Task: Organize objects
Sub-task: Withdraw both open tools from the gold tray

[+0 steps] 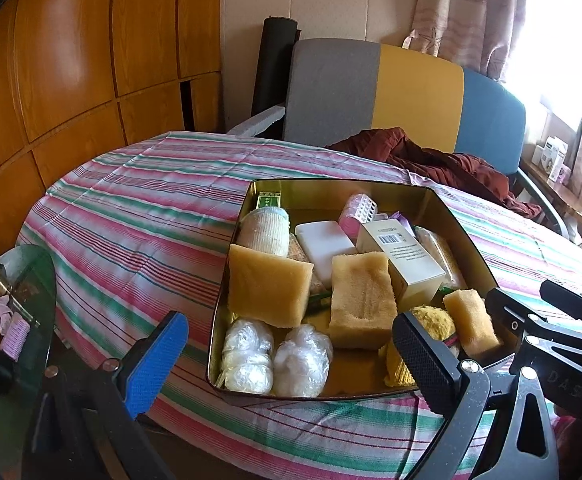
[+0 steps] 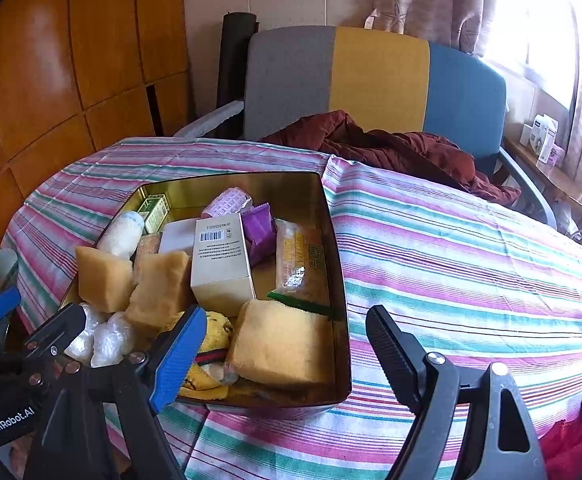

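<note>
Gold-coloured metal tin on the striped tablecloth, left wrist view. Contents: three tan sponges, the largest central; two clear plastic bundles in the near left corner; one white barcoded carton; one bandage roll; one pink hair roller. Left gripper spread wide, holding nothing, poised over the tin's near edge. Bare cloth lies left of the tin.

Right wrist view: the tin sits near the tabletop's left edge. One snack packet, lettering too blurred to read, lies along its right wall; one purple packet behind the carton. Right gripper spread, empty; "GenRobot.AI" printed on the neighbouring gripper. Open cloth extends right.
</note>
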The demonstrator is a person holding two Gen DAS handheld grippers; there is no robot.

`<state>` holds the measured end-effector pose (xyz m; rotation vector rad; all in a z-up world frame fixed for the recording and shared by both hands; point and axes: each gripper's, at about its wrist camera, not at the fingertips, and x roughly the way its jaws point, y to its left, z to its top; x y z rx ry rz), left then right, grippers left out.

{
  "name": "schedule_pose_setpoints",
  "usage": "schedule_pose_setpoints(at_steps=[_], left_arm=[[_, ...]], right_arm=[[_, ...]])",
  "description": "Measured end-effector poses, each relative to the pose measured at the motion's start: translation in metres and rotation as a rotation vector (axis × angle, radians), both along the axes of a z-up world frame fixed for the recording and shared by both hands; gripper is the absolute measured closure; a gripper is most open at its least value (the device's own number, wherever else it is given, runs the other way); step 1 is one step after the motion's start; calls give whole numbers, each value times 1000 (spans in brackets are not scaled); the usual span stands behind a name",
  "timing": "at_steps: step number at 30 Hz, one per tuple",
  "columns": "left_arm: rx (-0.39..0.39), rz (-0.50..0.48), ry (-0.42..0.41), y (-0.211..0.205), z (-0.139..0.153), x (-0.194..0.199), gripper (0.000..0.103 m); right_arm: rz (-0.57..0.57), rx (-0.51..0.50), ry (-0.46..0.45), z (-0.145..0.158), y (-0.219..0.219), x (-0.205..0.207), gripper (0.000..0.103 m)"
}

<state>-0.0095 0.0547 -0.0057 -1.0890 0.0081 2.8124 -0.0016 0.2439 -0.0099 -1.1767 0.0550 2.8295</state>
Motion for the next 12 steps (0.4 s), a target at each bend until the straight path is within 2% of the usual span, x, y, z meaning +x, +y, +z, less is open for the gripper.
schedule_pose_setpoints(at_steps=[12], left_arm=[[-19,7,11,0,-2,0,0]], right_arm=[[2,-5,-4,-2,0,0,20]])
